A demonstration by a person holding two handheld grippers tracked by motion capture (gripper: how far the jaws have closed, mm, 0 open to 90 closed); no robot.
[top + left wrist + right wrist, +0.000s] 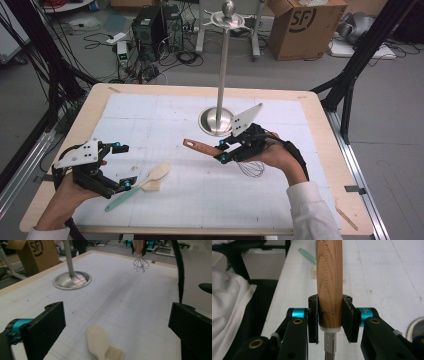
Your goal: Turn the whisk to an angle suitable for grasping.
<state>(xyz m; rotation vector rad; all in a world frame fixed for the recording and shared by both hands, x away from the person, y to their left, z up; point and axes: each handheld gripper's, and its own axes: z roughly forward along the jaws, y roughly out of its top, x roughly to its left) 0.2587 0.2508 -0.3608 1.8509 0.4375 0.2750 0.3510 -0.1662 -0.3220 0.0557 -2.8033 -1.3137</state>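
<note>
whisk (235, 159) rides above the bench (280, 200) in the right gripper (221, 151), fingers (313, 317) clamped on its wooden handle, long axis pointing left. left gripper (125, 165) gapes empty over the spatula (137, 186), the stand (218, 117) nearer the right hand.

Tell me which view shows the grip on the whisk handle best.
Right gripper view: both pads of the right gripper clamp the whisk by its wooden handle. High view shows it lifted off the table. Left gripper view shows its wire head far off.
</note>
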